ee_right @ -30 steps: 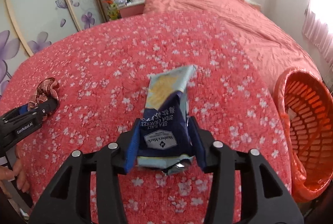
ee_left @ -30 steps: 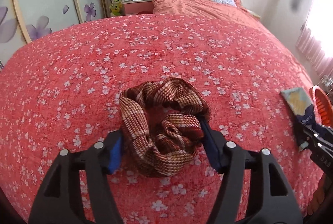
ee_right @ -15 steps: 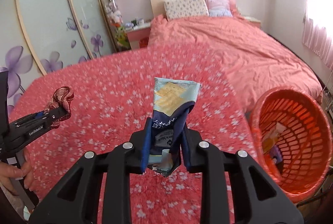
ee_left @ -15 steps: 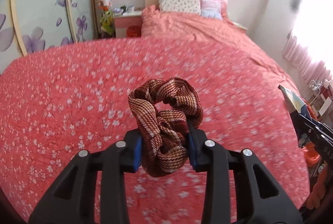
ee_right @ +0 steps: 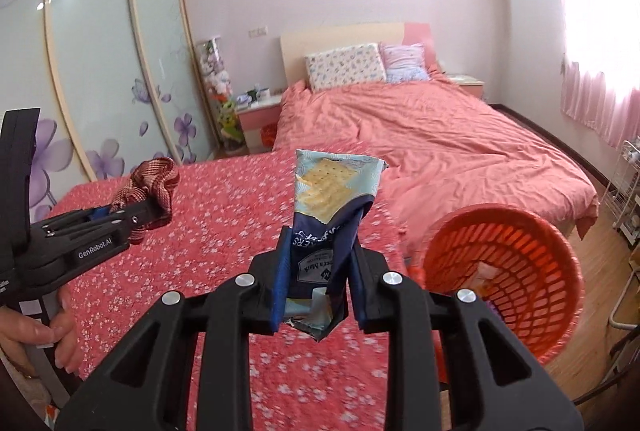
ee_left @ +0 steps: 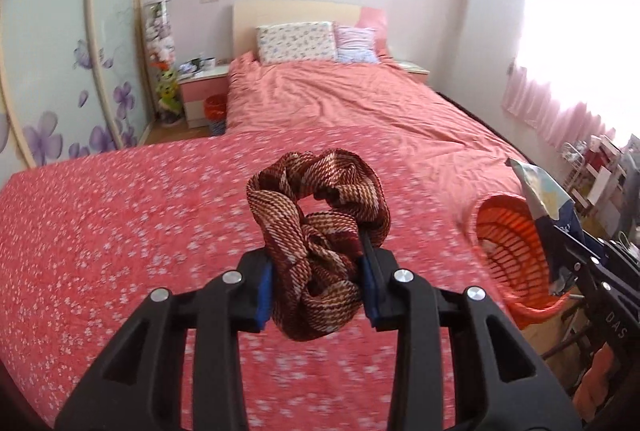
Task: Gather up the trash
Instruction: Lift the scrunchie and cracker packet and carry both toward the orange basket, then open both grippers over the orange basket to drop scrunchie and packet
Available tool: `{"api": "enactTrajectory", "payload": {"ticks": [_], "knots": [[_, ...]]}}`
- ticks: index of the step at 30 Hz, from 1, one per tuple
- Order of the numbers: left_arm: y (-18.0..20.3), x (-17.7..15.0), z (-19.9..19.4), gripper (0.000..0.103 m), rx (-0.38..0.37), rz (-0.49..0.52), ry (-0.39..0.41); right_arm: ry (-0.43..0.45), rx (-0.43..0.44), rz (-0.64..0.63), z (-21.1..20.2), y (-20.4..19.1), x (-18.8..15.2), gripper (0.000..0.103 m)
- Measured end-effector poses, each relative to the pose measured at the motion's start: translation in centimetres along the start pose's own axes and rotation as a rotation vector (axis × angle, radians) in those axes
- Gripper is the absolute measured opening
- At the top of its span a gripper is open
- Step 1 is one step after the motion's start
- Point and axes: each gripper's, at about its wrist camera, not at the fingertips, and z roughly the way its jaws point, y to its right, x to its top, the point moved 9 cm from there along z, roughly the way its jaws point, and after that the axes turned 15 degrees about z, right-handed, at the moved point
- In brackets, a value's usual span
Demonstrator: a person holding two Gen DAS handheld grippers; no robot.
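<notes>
My left gripper (ee_left: 318, 283) is shut on a red-brown checked fabric scrunchie (ee_left: 320, 231) and holds it in the air above the red flowered bedspread (ee_left: 120, 231). My right gripper (ee_right: 318, 283) is shut on a blue cracker wrapper (ee_right: 332, 207), also lifted off the bed. An orange plastic basket (ee_right: 520, 271) with some trash inside stands at the bed's right edge, to the right of the wrapper. In the left wrist view the basket (ee_left: 508, 251) and the wrapper (ee_left: 548, 195) show at the right. In the right wrist view the left gripper (ee_right: 132, 215) with the scrunchie (ee_right: 148, 183) shows at the left.
A bed with a pink duvet (ee_right: 440, 151) and pillows (ee_right: 344, 65) lies beyond. A wardrobe with flowered glass doors (ee_right: 100, 71) stands at the left. A pink nightstand (ee_left: 200, 87) and a shelf of plush toys (ee_left: 162, 51) stand by the headboard. A white rack (ee_right: 624, 191) stands at the right.
Both grippers closed on their items and lifted them off the bedspread. The views have risen, and the orange basket now shows more fully at the right.
</notes>
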Motion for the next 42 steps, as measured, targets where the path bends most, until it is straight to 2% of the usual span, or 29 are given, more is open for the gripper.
{"api": "enactTrajectory", "payload": {"ticks": [9,16,22,28,31,34,38,42], "knots": [[8.5,3.4,0.7,0.035,-0.12,0.079,0.04,0.067,-0.09,0.043,-2.2,6.1,2.0,0.026],[16.2,5.2,3.3,0.035,-0.261,0.118,0.046,0.082,-0.148,0.109,-2.1,11.2,2.7,0.026],[21.9,5.3,6.0,0.036,-0.356,0.158,0.023,0.088,-0.179,0.176,-1.5,15.1,3.1,0.026],[26.5,4.9,9.8,0.037,-0.405,0.189,-0.024,0.069,-0.189,0.261,-0.1,18.9,3.0,0.026],[27.7,4.5,11.6,0.041,-0.408,0.205,-0.049,0.057,-0.181,0.299,0.7,20.2,2.8,0.028],[28.3,4.0,13.3,0.049,-0.399,0.203,-0.079,0.041,-0.16,0.326,1.5,20.9,2.5,0.033],[27.8,3.2,15.0,0.062,-0.39,0.189,-0.116,0.028,-0.167,0.336,2.4,21.3,2.2,0.046],[26.5,2.7,15.9,0.066,-0.362,0.176,-0.132,0.02,-0.174,0.361,2.3,22.0,1.8,0.057]]}}
